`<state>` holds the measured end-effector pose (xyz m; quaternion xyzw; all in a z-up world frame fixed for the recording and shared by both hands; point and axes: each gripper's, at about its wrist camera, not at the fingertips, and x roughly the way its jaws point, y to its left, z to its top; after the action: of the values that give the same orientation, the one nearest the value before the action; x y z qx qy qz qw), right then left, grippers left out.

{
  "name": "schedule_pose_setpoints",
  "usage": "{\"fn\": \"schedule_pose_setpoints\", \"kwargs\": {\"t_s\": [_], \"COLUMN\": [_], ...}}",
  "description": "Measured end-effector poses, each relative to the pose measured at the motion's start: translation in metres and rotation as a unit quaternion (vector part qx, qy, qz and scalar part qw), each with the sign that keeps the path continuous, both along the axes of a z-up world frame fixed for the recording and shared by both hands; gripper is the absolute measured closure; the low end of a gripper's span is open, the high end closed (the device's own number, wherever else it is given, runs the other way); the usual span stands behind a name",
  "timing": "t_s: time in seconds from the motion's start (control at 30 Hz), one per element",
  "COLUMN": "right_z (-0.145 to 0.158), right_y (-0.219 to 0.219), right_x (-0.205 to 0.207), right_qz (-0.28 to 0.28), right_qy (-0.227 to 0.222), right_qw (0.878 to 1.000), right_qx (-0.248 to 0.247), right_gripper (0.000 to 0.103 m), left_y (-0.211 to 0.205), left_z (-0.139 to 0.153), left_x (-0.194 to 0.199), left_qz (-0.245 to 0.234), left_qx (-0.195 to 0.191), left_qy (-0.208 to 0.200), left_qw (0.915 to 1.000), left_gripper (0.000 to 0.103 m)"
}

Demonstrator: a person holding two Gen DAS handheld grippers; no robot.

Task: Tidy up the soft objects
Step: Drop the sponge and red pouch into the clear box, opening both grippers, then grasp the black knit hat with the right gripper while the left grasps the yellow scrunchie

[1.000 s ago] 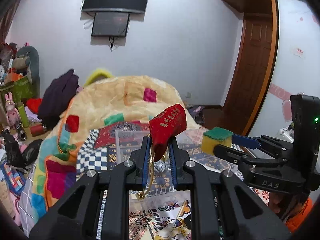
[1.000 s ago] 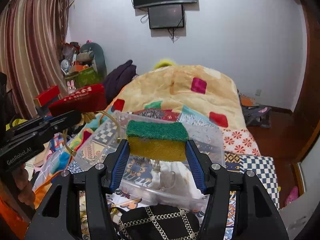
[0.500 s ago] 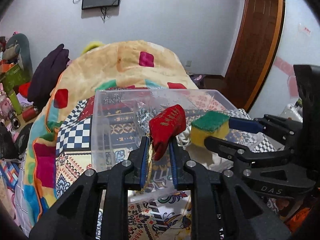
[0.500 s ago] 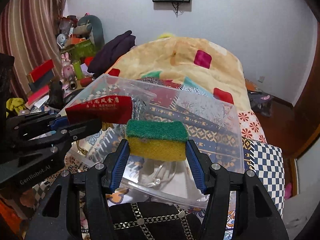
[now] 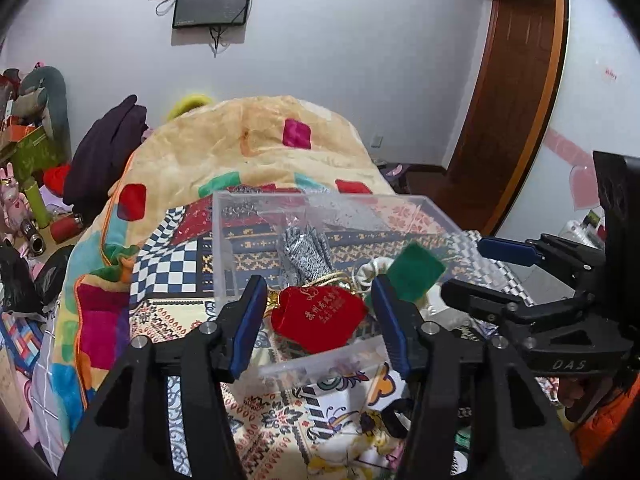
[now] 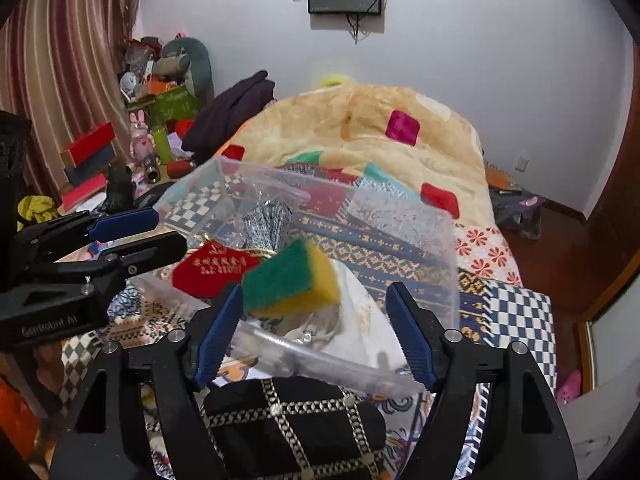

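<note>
Claws gape above the clear bin; sponge, pouch seemingly loose.

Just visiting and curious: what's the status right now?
Both grippers open over the clear plastic bin: left, right. Red pouch and sponge loose between the fingers. Nothing blocking.

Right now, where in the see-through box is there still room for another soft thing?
The clear plastic box has bare floor along its far side, beyond the grey glove. The near end is crowded: red pouch, green-and-yellow sponge and a white cloth bunch together there.
</note>
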<state>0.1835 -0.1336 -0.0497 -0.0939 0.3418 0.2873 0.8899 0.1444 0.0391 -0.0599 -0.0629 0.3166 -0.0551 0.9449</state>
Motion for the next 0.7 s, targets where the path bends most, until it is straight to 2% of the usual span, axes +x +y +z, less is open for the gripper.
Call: {"fn": "schedule_pose_setpoints", "kwargs": {"t_s": [0.03,0.2,0.33,0.4,0.57,0.7], "right_z": [0.003,0.020,0.023,0.020,-0.003,-0.023], "right_y": [-0.002,-0.020,-0.032,-0.033,-0.032,-0.031], "right_x": [-0.002,-0.019,-0.033,-0.039,-0.049,-0.051], "right_qz": [-0.002,-0.013,-0.020,-0.019,-0.008,-0.001], "right_qy": [-0.005,-0.029,-0.043,-0.046,-0.019,0.015], "right_qw": [1.000,0.999,0.998,0.999,1.000,1.000], "right_qx": [0.003,0.027,0.029,0.021,0.001,-0.004], "right_gripper": [0.025,0.021,0.007,0.004,0.004,0.004], "left_y": [0.000,0.000,-0.003,-0.006,-0.017,-0.023], "left_z": [0.004,0.018,0.021,0.018,-0.003,-0.024], "left_x": [-0.005,-0.031,-0.050,-0.058,-0.073,-0.078], "left_qz": [0.001,0.001,-0.002,-0.005,-0.016,-0.020], "left_qx": [0.001,0.005,0.010,0.019,0.046,0.046], "left_qy": [-0.005,-0.027,-0.029,-0.026,0.000,0.030], "left_qw": [1.0000,0.9996,0.9995,0.9995,0.9988,0.9983], "left_gripper": [0.043,0.033,0.022,0.018,0.015,0.015]}}
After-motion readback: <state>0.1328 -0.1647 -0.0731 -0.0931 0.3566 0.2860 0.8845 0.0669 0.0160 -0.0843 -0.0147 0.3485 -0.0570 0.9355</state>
